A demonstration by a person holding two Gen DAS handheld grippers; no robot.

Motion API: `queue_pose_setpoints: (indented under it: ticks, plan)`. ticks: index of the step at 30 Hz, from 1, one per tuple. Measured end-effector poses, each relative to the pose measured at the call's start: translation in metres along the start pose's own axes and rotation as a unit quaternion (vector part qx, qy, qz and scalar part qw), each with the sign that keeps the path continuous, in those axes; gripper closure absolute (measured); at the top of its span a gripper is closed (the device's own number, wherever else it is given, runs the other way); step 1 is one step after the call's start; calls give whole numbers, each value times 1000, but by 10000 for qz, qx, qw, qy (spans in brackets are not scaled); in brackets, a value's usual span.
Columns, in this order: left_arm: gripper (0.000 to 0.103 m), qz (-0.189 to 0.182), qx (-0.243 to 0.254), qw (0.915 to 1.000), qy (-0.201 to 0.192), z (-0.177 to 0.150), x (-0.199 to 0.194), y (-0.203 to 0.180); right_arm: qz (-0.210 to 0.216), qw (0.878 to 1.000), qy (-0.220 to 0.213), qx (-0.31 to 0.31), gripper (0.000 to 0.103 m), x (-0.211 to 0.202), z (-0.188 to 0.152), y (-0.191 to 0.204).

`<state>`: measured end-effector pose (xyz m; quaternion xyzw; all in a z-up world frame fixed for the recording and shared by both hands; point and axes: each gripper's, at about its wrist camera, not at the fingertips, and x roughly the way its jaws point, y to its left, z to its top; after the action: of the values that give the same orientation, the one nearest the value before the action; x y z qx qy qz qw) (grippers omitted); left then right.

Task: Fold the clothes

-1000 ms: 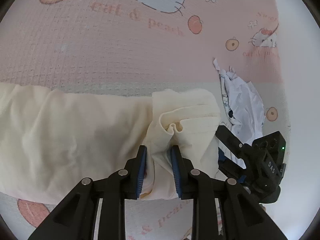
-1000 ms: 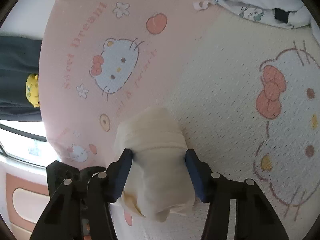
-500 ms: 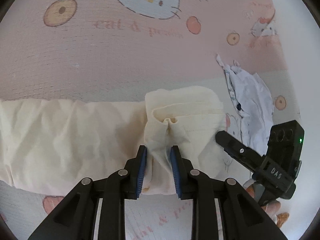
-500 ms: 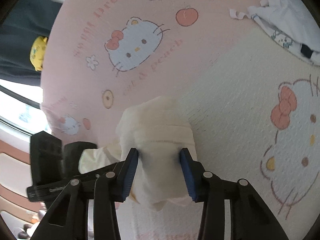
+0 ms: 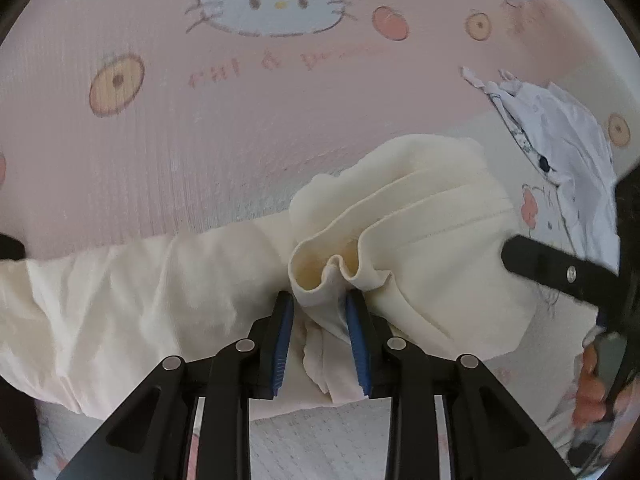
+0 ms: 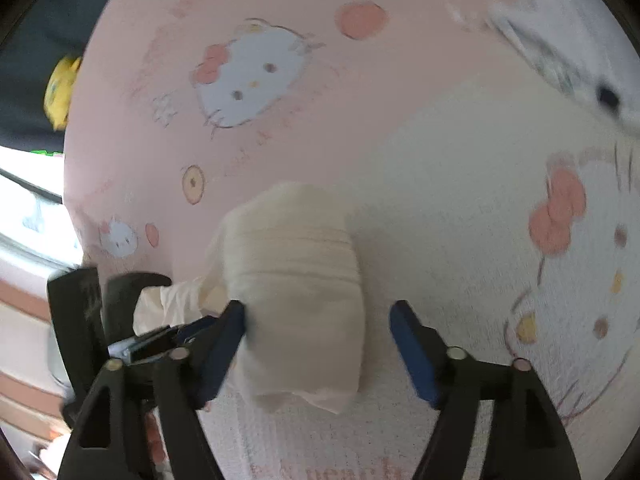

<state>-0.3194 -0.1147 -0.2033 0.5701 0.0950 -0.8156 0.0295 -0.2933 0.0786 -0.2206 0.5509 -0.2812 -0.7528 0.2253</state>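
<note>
So the cream garment (image 5: 132, 304) was lying stretched out flat across the pink cartoon-cat mat (image 5: 200, 140), with one end doubled back over itself into a thick bundle (image 5: 436, 248). My read is that this was a fold in the middle of being set down: the long part stayed flat so the folded end had something to land on.

The left tongs (image 5: 320, 320) had a bunched ruffle of the hem between the blue pads. The gap was narrow and just starting to widen, but the pads looked like they were pressing the cloth, probably to keep the layers from sliding apart. They pointed steeply down at the mat.

The right tongs (image 6: 318, 330) were opening. The bundle (image 6: 296, 300) sat between the jaws, with the left pad about touching it and the right pad clearly off to the side with mat showing in the gap. So it wasn't gripped, more like being let go. These tongs were tilted down at a shallower angle.

A white printed garment (image 5: 560, 148) was crumpled further off on the mat, apart from the cream one, likely waiting its turn.
</note>
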Motion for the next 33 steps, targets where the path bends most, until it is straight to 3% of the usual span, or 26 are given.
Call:
queue_pose_setpoints:
  ticks: [2, 4, 6, 11, 14, 17, 21, 24, 28, 30, 33]
  plan:
    - [76, -56, 6, 10000, -73, -2, -1, 2, 620, 9950, 120, 769, 23, 10, -4, -22]
    - [76, -162, -13, 9998, -122, -4, -2, 5, 1131, 9849, -81, 1308, 23, 11, -12, -35]
    - [76, -217, -36, 9996, -150, -5, -4, 7, 1211, 9849, -120, 1229, 23, 10, -15, -34]
    - [73, -199, -46, 9983, -552, -5, -27, 4, 866, 9935, 104, 734, 25, 20, -19, -13]
    - [55, 191, 466, 9963, -703, -16, -42, -2, 512, 9969, 0, 591, 35, 19, -21, -5]
    - [53, 429, 977, 9902, -901, -30, -57, -7, 565, 9967, -22, 583, 43, 14, -19, -4]
    - [52, 215, 1375, 9833, -1175, -44, -68, -23, 452, 9987, -72, 237, 46, 7, -16, 10]
    - [52, 312, 1965, 9693, -1441, -59, -72, -40, 264, 9996, -34, 42, 46, 6, -15, 20]
    - [52, 920, 2938, 9360, -1704, -79, -65, -73, 131, 9999, 74, 59, 46, 7, -10, 28]
    - [52, 1145, 3246, 9239, -1673, -87, -57, -81, 168, 9996, 125, 167, 46, 8, -4, 28]
    - [52, 1307, 3389, 9184, -1570, -91, -43, -85, 377, 9986, 138, 337, 46, 4, -1, 25]
